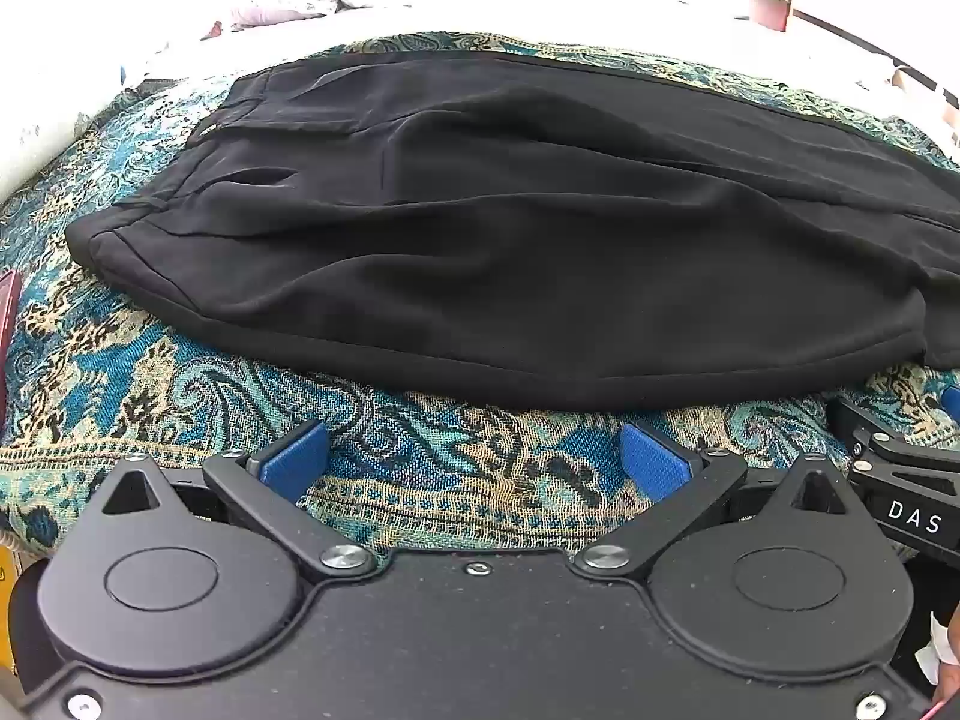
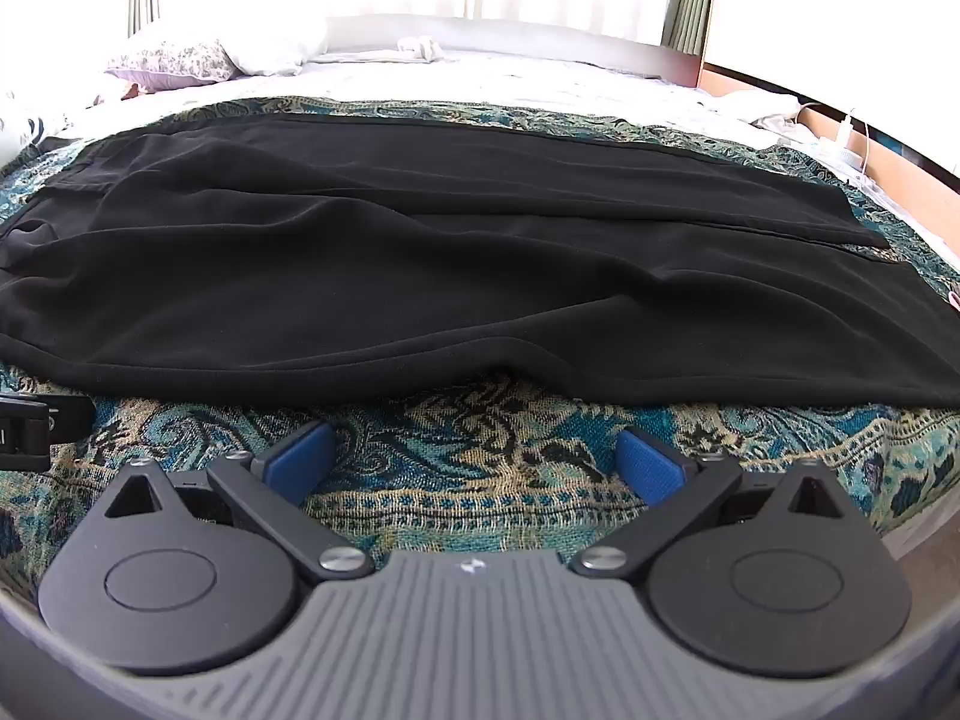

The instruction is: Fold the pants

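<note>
One pair black pants (image 1: 510,240), soft matte fabric, wrinkled, laid flat lengthwise just ahead of fingers, waistband toward left. Underneath: one teal-gold paisley woven blanket (image 1: 180,396).
Left gripper (image 1: 474,462): two blue ribbed pads spread wide, nothing between.
Right gripper (image 2: 477,462): same, spread wide, empty.
One floral pillow (image 2: 174,63) far beyond fingers.

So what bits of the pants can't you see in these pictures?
- Left wrist view: the leg ends of the pants run off the right edge.
- Right wrist view: the waist end of the pants runs off the left edge.
- Both views: the underside is hidden against the blanket.
- The far room is washed out by window glare.
</note>
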The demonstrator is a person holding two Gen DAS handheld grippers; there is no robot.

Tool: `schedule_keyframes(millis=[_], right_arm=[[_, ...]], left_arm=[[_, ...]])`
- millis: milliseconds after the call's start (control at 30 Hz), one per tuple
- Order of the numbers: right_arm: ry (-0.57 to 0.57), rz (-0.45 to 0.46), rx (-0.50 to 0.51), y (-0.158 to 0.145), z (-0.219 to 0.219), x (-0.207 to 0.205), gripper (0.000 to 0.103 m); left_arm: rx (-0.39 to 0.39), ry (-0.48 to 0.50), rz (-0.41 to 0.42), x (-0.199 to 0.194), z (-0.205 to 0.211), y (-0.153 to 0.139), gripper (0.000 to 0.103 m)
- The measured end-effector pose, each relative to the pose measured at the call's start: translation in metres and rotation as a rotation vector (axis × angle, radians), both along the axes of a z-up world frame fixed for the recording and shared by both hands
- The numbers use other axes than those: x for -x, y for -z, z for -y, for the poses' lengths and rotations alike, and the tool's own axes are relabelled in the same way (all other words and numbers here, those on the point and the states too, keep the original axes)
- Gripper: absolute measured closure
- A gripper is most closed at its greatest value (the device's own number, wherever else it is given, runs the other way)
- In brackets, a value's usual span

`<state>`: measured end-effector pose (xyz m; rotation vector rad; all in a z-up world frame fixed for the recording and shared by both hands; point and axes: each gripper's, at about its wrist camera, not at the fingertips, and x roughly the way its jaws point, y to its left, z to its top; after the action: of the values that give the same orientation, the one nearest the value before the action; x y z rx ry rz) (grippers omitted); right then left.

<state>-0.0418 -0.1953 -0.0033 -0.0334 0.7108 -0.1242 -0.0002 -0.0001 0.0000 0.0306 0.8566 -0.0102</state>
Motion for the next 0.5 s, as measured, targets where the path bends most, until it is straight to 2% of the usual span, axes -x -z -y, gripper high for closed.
schedule_keyframes(millis=[500], right_arm=[[-0.001,-0.002,-0.001,0.0004,0.0002,-0.0008,0.0]], left_arm=[[0.001,-0.001,-0.01,0.0005,0.0,0.0,0.0]])
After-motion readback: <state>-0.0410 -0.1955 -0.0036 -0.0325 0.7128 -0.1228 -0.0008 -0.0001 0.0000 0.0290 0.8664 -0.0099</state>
